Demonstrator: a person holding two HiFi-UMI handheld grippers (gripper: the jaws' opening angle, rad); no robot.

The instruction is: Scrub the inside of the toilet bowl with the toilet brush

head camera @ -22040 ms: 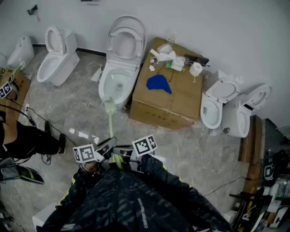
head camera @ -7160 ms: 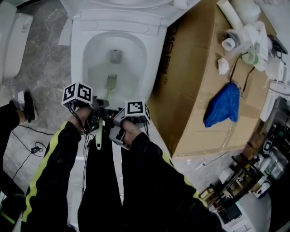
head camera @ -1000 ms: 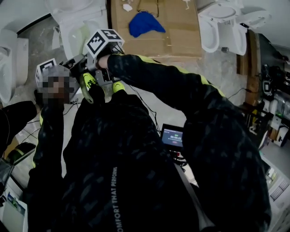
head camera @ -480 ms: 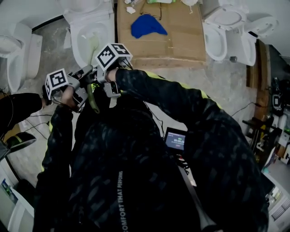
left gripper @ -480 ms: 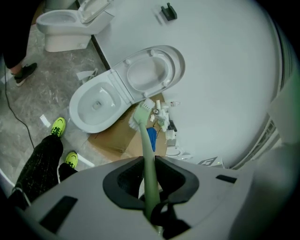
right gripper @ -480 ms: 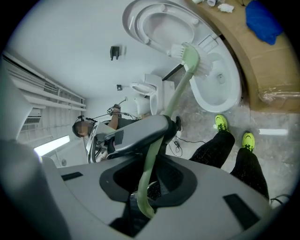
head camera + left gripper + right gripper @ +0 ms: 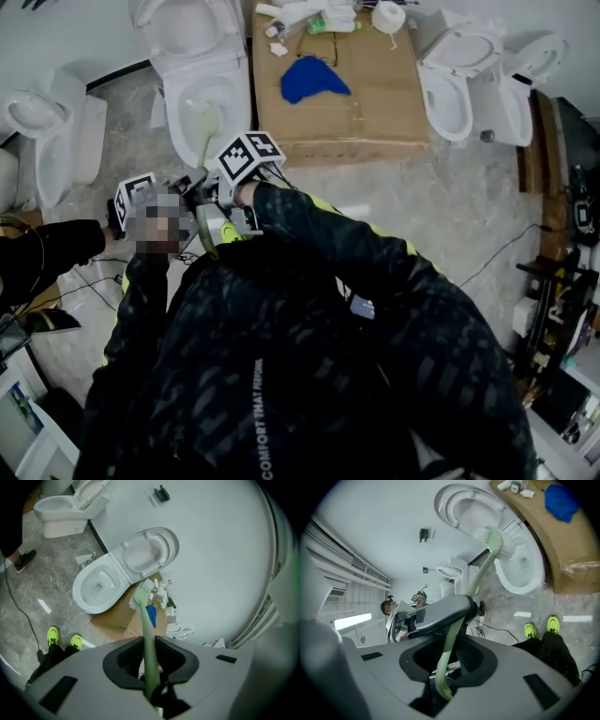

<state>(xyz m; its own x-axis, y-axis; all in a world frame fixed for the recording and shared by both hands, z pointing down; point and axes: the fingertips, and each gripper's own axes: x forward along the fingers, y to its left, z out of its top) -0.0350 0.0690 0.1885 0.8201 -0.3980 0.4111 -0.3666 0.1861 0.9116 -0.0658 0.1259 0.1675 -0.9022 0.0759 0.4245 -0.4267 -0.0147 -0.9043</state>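
Marble-look floor (image 7: 450,187), a bunch of loose toilets, and in the head view our toilet bowl (image 7: 176,141) sits just beside a cardboard box (image 7: 375,112). The pale green toilet brush (image 7: 203,127) points out over it.

Left gripper view: the left gripper (image 7: 150,656) is clamped on the handle, with the bristles up in the air off to the bowl's side.

Right gripper view: the right gripper (image 7: 446,658) pinches the handle's tail end, behind the left one.

We'd say hold both grips firm and tip the head down past the rim. Then we press the bristles on the inner wall in short strokes.
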